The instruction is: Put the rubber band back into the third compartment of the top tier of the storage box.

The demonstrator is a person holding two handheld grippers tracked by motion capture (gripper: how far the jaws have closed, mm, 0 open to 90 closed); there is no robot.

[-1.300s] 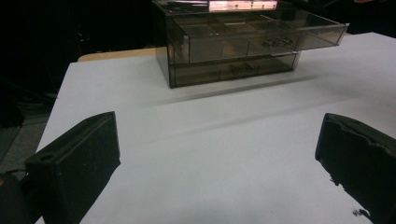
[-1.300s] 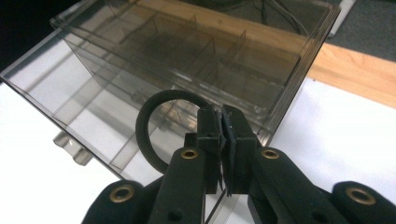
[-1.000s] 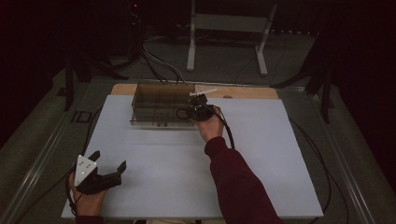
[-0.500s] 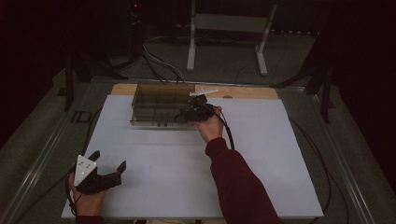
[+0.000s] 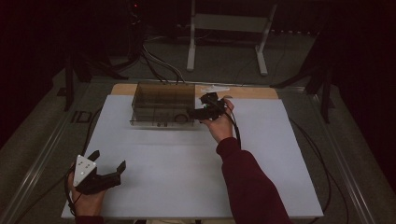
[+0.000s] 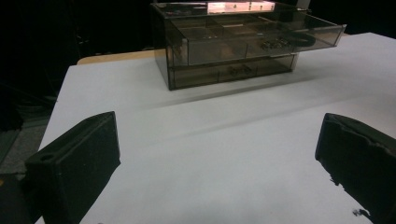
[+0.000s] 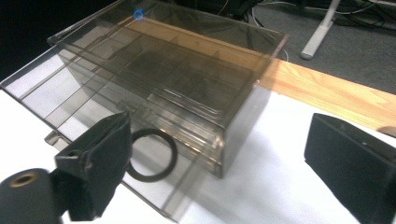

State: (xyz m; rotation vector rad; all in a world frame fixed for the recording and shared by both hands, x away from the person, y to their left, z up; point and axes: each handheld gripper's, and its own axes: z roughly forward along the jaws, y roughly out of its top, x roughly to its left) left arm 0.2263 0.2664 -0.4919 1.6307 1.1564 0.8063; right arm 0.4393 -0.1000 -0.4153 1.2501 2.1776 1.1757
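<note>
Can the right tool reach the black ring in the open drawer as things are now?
Probably yes. The right tool hangs just above the pulled-out drawer with its jaws wide apart, having just been opening, nothing between them. The black ring lies flat in the open compartment, uncovered. Only the drawer's low wall might hinder a jaw.

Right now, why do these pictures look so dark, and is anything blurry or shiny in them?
High view: the room is dim, the white table sheet is the brightest thing, the surroundings nearly black. Left gripper view: a bright glare sits on top of the smoky clear drawer box, and the near jaws are soft. Right gripper view: the black ring in the open drawer is fairly sharp, the jaws blurred.
</note>
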